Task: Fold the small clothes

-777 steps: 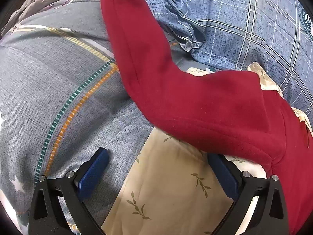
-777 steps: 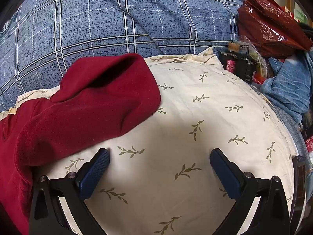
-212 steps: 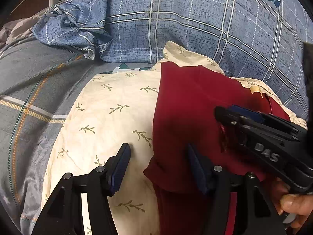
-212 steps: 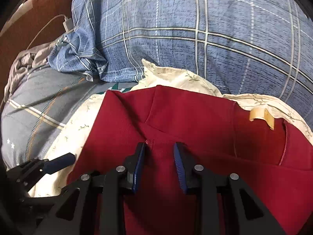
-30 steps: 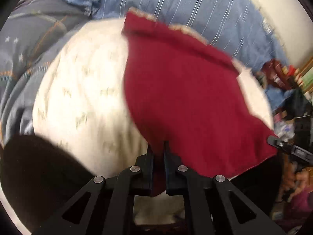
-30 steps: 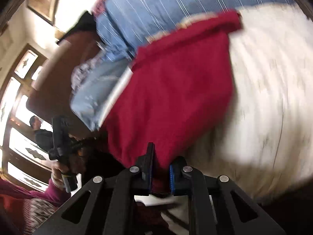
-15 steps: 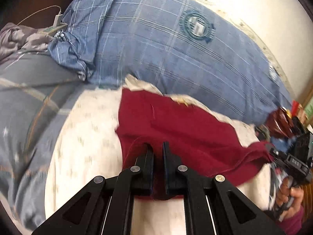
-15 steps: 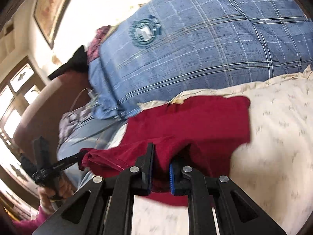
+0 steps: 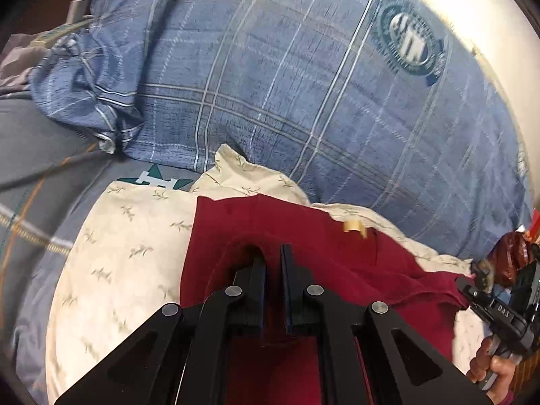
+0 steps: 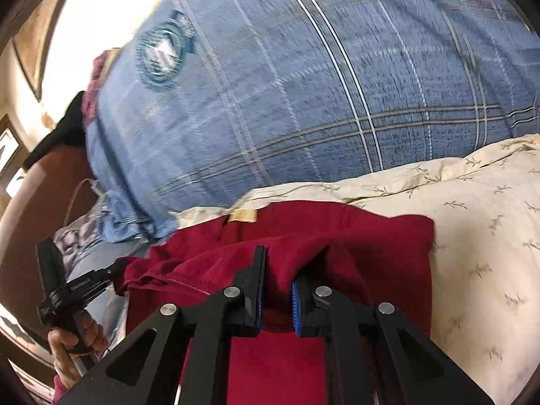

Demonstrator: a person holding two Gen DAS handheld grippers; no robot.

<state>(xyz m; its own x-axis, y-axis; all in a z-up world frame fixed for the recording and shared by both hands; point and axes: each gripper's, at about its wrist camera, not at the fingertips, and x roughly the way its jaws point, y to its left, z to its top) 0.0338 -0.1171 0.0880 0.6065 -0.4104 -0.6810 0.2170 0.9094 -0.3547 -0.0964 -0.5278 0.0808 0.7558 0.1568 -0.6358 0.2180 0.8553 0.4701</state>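
Both tongs clamped on cloth right now. Left gripper (image 9: 272, 263): black plastic arms w/ round silver rivets, jaws pinched nearly together on a raised fold of the red garment (image 9: 303, 236), fabric humping up in an arch just ahead of the tips. Right gripper (image 10: 276, 280): same black frame, blue ribbed pads on the inner faces, jaws closed on a thick bunch of the same red garment (image 10: 371, 246), cloth bulging between and over them. Garment itself: deep red, soft, matte, fleece-like knit; a stitched hem runs off to the left of the right tongs' tips, and a small tan neck label (image 10: 241, 216) sits ahead of them at the far edge. From the left wrist view that label (image 9: 354, 226) is ahead and to the right of the tips. Far half lies flat w/ a straight edge and squarish corner; near half is lifted, doubled over and rumpled. It rests on a cream pillow (image 9: 128, 236), smooth cotton w/ small olive leaf sprigs, puffy and rounded, spreading left of the left tongs and right of the right tongs (image 10: 489, 219). Beyond the tips in both views: big plump blue plaid pillow (image 9: 303, 101), woven-look cloth w/ pale check lines and a round teal crest. Far left of the left tongs, grey bedsheet (image 9: 40, 175) w/ orange and green stripe. Each view catches the other gripper off to the side, pinching the garment's edge, hand wrapped on its handle.
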